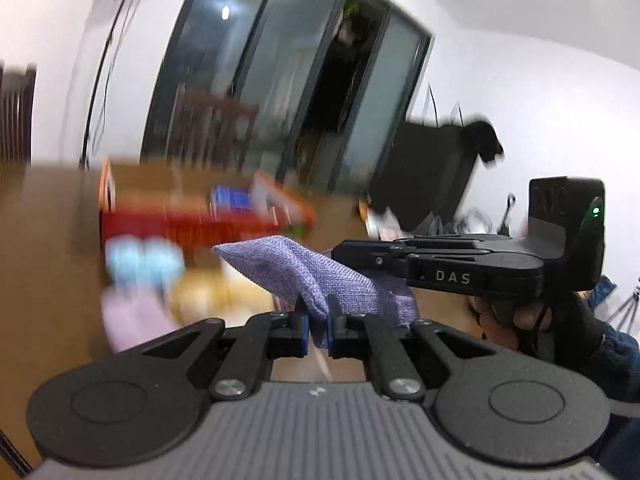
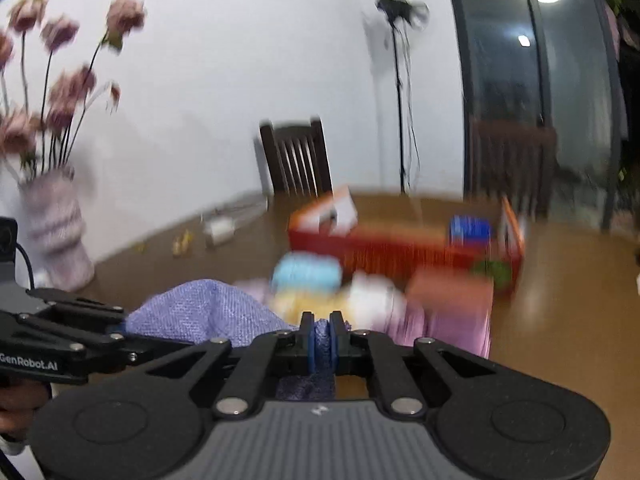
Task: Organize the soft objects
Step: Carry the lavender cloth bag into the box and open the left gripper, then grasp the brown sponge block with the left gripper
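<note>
Two fisheye wrist views, both smeared by motion blur beyond the nearest objects.

Left hand-held gripper (image 1: 318, 326) at 6 o'clock in its own view, blue pads nearly together, pinching one corner of a lavender woven beanbag (image 1: 296, 276). Beanbag lifted above the brown wooden desk (image 1: 56, 216), stretched toward 3 o'clock, far end caught by the right hand-held gripper (image 1: 340, 254), entering sideways from 3 o'clock with jaws drawn in on the fabric.

Right wrist view: right hand-held gripper (image 2: 322, 334) low at 6 o'clock, pads squeezed tight on a bunched fold of the same beanbag (image 2: 208, 312); bag spreading toward 9 o'clock, where the left hand-held gripper (image 2: 116, 330) meets its edge.

Beyond the beanbag, on the desk: a blurred heap of soft pieces, light blue (image 2: 306, 274), pale yellow (image 2: 308, 304), pink (image 2: 452, 324), possibly more beanbags. Behind the heap, toward 12 o'clock, a red basket (image 2: 400, 252) holding a blue item (image 2: 470, 232). Vase of pink flowers (image 2: 56, 232) at 9 o'clock, dark wooden chair (image 2: 296, 160) against the white wall, glass sliding doors (image 2: 540, 80) at 2 o'clock.
</note>
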A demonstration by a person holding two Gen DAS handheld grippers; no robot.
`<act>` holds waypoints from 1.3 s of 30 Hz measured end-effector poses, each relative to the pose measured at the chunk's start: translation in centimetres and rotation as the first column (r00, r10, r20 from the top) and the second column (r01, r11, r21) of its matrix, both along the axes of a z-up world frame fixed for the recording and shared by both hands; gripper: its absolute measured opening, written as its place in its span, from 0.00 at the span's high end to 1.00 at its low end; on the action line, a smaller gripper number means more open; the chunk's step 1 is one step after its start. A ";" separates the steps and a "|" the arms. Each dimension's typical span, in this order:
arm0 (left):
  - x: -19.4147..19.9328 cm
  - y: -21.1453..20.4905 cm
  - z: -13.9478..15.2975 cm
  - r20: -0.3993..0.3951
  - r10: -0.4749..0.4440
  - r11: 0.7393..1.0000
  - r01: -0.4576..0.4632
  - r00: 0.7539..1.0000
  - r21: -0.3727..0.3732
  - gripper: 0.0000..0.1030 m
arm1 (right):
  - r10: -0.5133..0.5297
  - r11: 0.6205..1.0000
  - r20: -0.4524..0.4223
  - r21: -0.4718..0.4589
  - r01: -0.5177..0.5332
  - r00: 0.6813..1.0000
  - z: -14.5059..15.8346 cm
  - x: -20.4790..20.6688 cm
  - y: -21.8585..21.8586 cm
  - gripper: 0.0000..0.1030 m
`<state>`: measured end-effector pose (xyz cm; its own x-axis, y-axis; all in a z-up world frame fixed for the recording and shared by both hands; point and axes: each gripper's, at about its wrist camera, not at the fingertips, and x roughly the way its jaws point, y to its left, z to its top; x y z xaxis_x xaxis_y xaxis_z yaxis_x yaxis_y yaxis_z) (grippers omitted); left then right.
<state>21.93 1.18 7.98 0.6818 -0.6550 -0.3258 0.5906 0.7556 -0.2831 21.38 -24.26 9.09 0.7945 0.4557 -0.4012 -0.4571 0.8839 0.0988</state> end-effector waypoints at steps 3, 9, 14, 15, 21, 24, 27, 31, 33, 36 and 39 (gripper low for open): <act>6.9 -0.8 2.9 0.030 0.041 0.999 -0.042 0.999 0.019 0.92 | 0.020 0.999 0.049 -0.030 -0.019 0.999 3.2 7.4 0.0 0.93; 24.3 -2.8 4.6 -0.056 0.183 0.972 -0.172 0.982 0.162 0.91 | -0.030 0.997 -0.030 -0.072 0.028 0.999 5.8 26.9 2.8 0.93; 36.6 -3.1 0.8 -0.245 0.296 0.930 -0.221 0.923 0.292 0.89 | -0.132 0.988 -0.240 -0.108 0.108 0.962 2.1 41.4 6.4 0.93; 38.0 -3.3 0.1 -0.246 0.334 0.912 -0.245 0.910 0.330 0.86 | -0.151 0.986 -0.270 -0.109 0.125 0.951 1.4 43.1 6.8 0.92; 39.3 -2.2 -0.8 -0.251 0.355 0.899 -0.255 0.900 0.356 0.61 | -0.253 0.966 -0.401 -0.157 0.206 0.880 -4.0 48.0 8.7 0.82; 38.7 -1.6 -0.2 -0.234 0.364 0.889 -0.261 0.902 0.376 0.59 | -0.267 0.963 -0.409 -0.133 0.233 0.872 -5.1 47.7 8.6 0.79; 37.7 -0.3 1.3 -0.204 0.362 0.892 -0.275 0.909 0.359 0.52 | -0.276 0.961 -0.396 -0.123 0.247 0.876 -4.2 47.0 8.2 0.70; 35.9 0.5 4.1 -0.161 0.369 0.888 -0.296 0.915 0.352 0.49 | -0.264 0.964 -0.329 -0.103 0.244 0.907 -0.1 45.3 6.9 0.65; 34.1 0.7 5.7 -0.132 0.360 0.890 -0.297 0.924 0.346 0.43 | -0.256 0.966 -0.278 -0.108 0.234 0.926 2.7 43.4 5.5 0.60; 31.1 1.0 8.1 -0.060 0.355 0.888 -0.317 0.933 0.333 0.31 | -0.257 0.963 -0.195 -0.131 0.235 0.947 6.2 39.6 3.0 0.48; 28.8 1.1 10.2 -0.020 0.355 0.889 -0.331 0.935 0.317 0.26 | -0.274 0.956 -0.136 -0.150 0.253 0.952 9.4 36.0 0.2 0.41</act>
<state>50.77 2.26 18.16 0.8112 -0.2460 -0.5305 0.2653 0.9633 -0.0409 57.35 -24.10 18.48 0.8034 0.1748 -0.5693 -0.1945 0.9805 0.0266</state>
